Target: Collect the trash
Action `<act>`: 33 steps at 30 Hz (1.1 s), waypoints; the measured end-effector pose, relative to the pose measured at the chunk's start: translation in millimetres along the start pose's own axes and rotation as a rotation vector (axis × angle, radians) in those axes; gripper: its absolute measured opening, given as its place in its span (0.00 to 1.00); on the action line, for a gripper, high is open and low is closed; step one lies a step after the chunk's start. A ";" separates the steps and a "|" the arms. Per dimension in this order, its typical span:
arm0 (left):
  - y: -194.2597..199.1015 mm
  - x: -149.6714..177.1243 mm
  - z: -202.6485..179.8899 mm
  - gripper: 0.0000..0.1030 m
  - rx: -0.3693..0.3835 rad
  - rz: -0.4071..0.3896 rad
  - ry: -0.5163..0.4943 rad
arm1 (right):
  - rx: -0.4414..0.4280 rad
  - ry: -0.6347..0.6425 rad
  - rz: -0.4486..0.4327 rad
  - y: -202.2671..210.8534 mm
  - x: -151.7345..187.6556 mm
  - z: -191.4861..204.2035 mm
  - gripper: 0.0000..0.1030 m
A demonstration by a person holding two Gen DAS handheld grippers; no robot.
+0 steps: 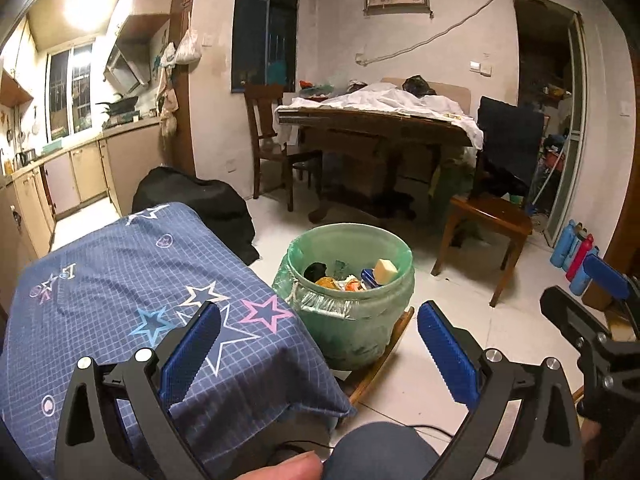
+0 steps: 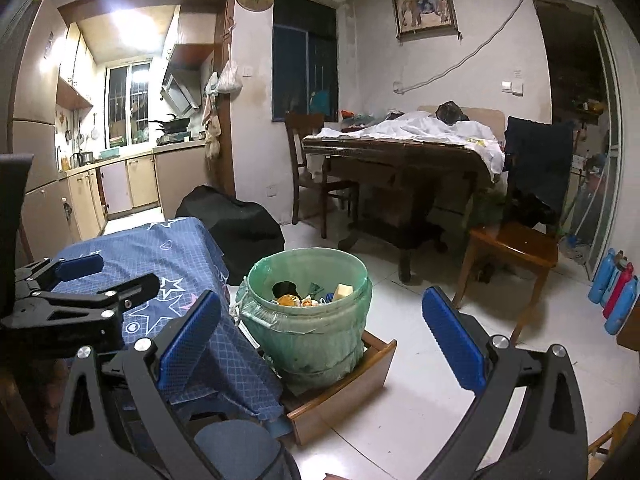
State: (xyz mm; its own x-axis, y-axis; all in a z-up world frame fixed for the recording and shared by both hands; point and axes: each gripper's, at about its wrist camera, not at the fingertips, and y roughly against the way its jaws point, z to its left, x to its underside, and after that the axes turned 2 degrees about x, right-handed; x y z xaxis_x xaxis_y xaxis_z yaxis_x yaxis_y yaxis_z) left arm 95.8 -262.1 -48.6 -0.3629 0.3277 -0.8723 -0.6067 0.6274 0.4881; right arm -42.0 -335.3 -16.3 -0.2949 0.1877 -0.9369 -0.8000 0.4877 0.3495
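**Both grippers empty, spread wide, facing the trash bin**

Left wrist view: left gripper (image 1: 318, 344) spread wide, blue pads far apart, nothing between them, touching nothing. Trash bin (image 1: 352, 280) with green liner sits on the floor straight ahead of it, framed between the pads. Bin holds mixed trash: a yellow sponge-like block (image 1: 385, 269), a dark lump, orange scraps. Star-print blue cloth (image 1: 132, 280) covers a low table just left of the bin. Right gripper (image 1: 592, 320) shows at the frame's right edge, right of the bin.

Right wrist view: right gripper (image 2: 322, 336) also wide apart, empty, no contact. Bin (image 2: 308, 320) ahead between its pads, standing in a shallow wooden tray (image 2: 344, 392). Blue cloth (image 2: 176, 264) left of the bin; left gripper (image 2: 80, 284) hangs over it. Wooden chair (image 2: 516, 244) right of and beyond the bin.
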 end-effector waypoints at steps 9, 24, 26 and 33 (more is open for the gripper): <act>26.9 11.6 -5.9 0.95 0.000 -0.011 0.000 | 0.000 0.011 -0.024 17.2 7.3 4.8 0.95; 27.7 18.7 -5.2 0.95 -0.011 -0.007 0.000 | 0.035 -0.002 -0.095 35.7 10.5 13.6 0.95; 28.9 19.7 -3.8 0.95 -0.013 -0.011 0.007 | 0.045 -0.001 -0.113 38.3 10.6 12.6 0.95; 43.5 26.7 5.0 0.95 -0.012 -0.061 0.045 | 0.069 0.002 -0.163 47.7 11.5 15.2 0.95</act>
State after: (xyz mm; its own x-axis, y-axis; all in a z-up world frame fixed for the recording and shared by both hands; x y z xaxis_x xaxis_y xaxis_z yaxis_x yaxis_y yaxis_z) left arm 63.3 -222.5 -50.8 -0.3562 0.2570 -0.8984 -0.6367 0.6369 0.4347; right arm -75.6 -296.8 -10.3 -0.1651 0.1000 -0.9812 -0.7996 0.5688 0.1925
